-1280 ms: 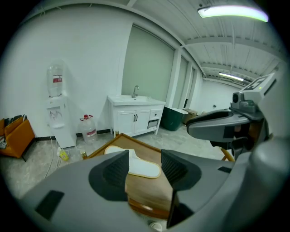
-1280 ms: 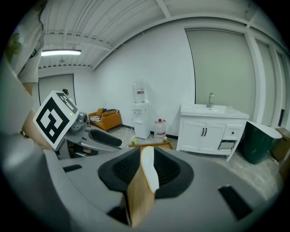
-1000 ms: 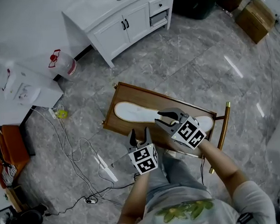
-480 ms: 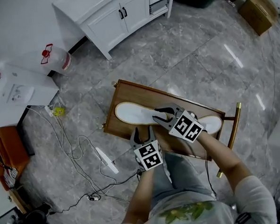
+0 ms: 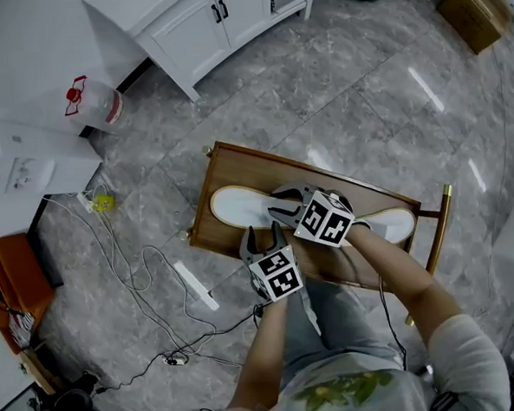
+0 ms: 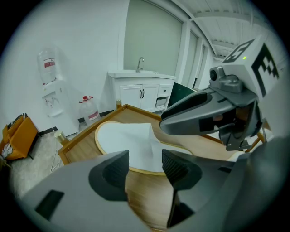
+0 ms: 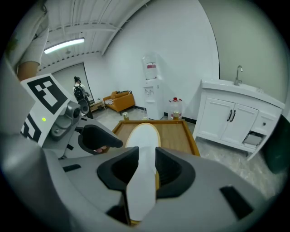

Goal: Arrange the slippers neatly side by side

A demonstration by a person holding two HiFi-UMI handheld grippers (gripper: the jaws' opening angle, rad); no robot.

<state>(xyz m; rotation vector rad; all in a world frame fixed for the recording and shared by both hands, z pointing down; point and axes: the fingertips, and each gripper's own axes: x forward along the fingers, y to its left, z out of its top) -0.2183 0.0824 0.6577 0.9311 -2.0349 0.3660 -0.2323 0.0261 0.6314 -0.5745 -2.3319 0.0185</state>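
On tray (image 5: 237, 170) — two white slippers (image 5: 234, 207).

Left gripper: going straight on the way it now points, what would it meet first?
Likely the white slipper, its near edge framed between the open jaws of the left gripper; depth is unclear, so the wooden tray might come first.

My right tool (image 5: 279, 209), jaws just opened wider with the first slipper (image 5: 235, 206) between them, hides most of the second slipper (image 5: 397, 224) at 3 o'clock; the cabinet (image 5: 194, 22) at 12 is cut off.
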